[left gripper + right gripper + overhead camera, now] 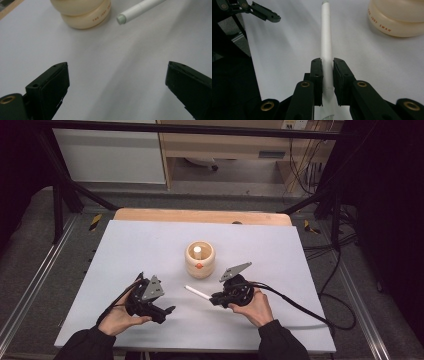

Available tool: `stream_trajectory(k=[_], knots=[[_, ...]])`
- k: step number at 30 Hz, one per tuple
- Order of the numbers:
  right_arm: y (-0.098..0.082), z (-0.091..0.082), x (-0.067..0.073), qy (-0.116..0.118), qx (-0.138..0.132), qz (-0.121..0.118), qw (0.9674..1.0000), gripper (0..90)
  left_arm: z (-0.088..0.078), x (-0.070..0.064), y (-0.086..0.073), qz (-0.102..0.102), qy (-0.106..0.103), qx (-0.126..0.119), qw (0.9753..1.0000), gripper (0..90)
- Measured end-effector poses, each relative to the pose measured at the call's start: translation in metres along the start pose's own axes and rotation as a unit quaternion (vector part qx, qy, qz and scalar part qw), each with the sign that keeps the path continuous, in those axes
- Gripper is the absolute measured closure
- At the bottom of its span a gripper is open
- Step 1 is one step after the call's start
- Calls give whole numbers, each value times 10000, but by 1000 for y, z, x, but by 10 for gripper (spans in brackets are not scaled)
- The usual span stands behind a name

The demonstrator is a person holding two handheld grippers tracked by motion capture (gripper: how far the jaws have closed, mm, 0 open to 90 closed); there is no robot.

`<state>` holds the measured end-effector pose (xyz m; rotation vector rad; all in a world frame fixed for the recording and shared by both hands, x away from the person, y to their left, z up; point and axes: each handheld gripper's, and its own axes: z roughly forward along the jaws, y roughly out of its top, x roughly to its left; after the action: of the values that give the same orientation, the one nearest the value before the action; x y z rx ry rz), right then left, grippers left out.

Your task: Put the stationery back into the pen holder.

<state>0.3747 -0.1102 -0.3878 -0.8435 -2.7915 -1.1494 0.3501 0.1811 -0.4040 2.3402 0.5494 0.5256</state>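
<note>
The right gripper (pixel 327 75) has its jaws clamped on the near end of a white pen (pixel 326 37), which points out towards the middle of the table (pixel 125 250), and the round cream holder (pixel 200 260) just beyond already has one white stick standing in it, so by my reckoning one is in and this one has yet to go. The left gripper (pixel 117 82) waits with jaws spread wide on nothing, near the pen's tip, and nothing blocks the way to the holder.

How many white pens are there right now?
2. One white pen is clamped in the right gripper just above the table; another white pen stands upright in the wooden holder, which may hide more.
</note>
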Motion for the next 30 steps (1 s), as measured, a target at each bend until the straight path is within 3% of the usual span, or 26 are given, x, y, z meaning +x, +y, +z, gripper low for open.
stream_trajectory(k=[9, 18, 26, 30], knots=[[1, -2, 0, 165, 110, 14, 9998, 788, 9, -13, 19, 772, 48, 12, 9970, 52], [2, -3, 1, 268, 178, 85, 9994, 788, 17, -24, 34, 1379, 12, 14, 9904, 84], [6, -1, 3, 323, 237, 88, 9992, 788, 23, -34, 42, 2005, 69, -54, 9797, 142], [9, 0, 4, 348, 305, 69, 9989, 788, 26, -38, 45, 2461, 147, 41, 9691, 189]])
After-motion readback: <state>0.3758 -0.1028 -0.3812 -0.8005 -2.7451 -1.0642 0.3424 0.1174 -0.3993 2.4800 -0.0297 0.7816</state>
